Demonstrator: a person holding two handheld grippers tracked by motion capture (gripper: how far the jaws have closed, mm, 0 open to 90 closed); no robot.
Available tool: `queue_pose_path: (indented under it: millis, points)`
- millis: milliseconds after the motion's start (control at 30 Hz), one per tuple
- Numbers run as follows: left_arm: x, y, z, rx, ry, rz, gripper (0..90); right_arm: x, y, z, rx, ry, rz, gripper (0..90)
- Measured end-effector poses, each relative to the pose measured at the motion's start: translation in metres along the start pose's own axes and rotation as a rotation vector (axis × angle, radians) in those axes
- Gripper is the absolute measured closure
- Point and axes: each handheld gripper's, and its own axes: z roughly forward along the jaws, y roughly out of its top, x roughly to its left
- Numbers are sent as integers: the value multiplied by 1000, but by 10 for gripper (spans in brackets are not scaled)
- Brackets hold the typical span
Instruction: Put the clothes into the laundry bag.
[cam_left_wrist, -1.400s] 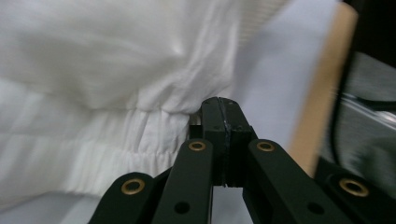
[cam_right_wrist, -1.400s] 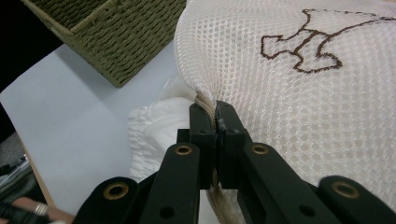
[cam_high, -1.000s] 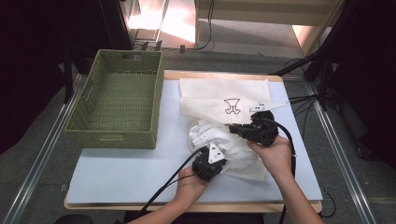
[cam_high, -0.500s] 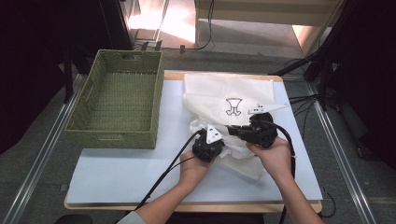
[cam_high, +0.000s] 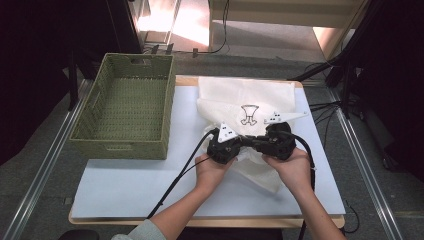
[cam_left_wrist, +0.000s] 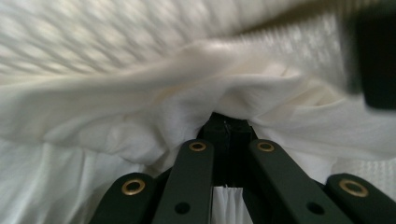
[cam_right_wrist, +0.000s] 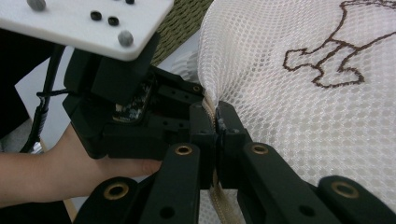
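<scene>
Here, nearest the tabletop's (cam_high: 125, 195) front edge, two forearms enter from below, each hand holding a tool. The left tool (cam_high: 239, 145) and the right tool (cam_high: 254, 142) meet tip to tip at mid-tabletop, just right of centre. In the left gripper view, the left tool (cam_left_wrist: 229, 122) is clenched on a fold of white cloth (cam_left_wrist: 154, 107), which bunches around its jaw tips. In the right gripper view, the right tool (cam_right_wrist: 215, 122) is clenched on the edge seam of a white mesh bag (cam_right_wrist: 299, 93); the seam runs between the jaws as a pale band. The bag's (cam_high: 250, 97) near part lies crumpled under both tools, and the cloth (cam_high: 260, 167) shows in front of them; whether it sits inside the bag cannot be told. Beyond the tools, the bag spreads flat toward the far edge, with a brown outline drawing (cam_high: 248, 114) on its upper face. To the left, well apart from the bag, a green woven basket (cam_high: 122, 145) stands on the tabletop.
</scene>
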Motion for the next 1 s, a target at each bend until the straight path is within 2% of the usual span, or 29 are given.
queue_pose_path:
  millis: [100,167,300,333,400,467,533,600,633,667,700,767,800,833,900,1000]
  points:
    - [3,4,4,0,-19,-31,900,-1,0,-2,-7,12,6,887]
    - [5,3,9,13,-26,-33,900,0,0,-2,-8,18,8,888]
    - [12,3,16,11,-39,-89,900,2,0,-2,-2,25,-1,888]
    - [16,2,19,16,-37,-108,900,1,0,-2,-5,29,7,888]
    - [22,0,23,20,-34,-121,900,0,0,-4,-9,35,19,888]
    - [26,0,27,48,-57,-141,900,-2,-1,-4,-6,27,18,888]
    - [24,2,28,63,-50,-108,900,-4,-2,-2,-3,30,30,888]
    - [20,4,24,19,-79,-108,900,-5,-3,-1,-8,24,23,888]
    - [19,4,23,0,-81,-109,900,-6,-3,-2,-15,25,25,888]
    - [19,3,24,-6,-73,-86,900,-6,-3,-3,-17,26,30,888]
    - [19,2,26,-2,-70,-86,900,-7,-3,-3,-20,26,40,888]
    - [25,0,32,36,-83,-129,900,-7,-3,-3,-16,32,39,888]
    - [27,-2,37,73,-82,-113,900,-7,-3,-3,-10,31,40,888]
    - [27,-2,36,81,-84,-94,900,-8,-4,-1,-4,25,39,888]
    - [28,-3,30,76,-109,-83,900,-9,-5,0,-1,15,33,887]
    - [29,-5,18,91,-143,-105,900,-13,-7,1,1,10,41,888]
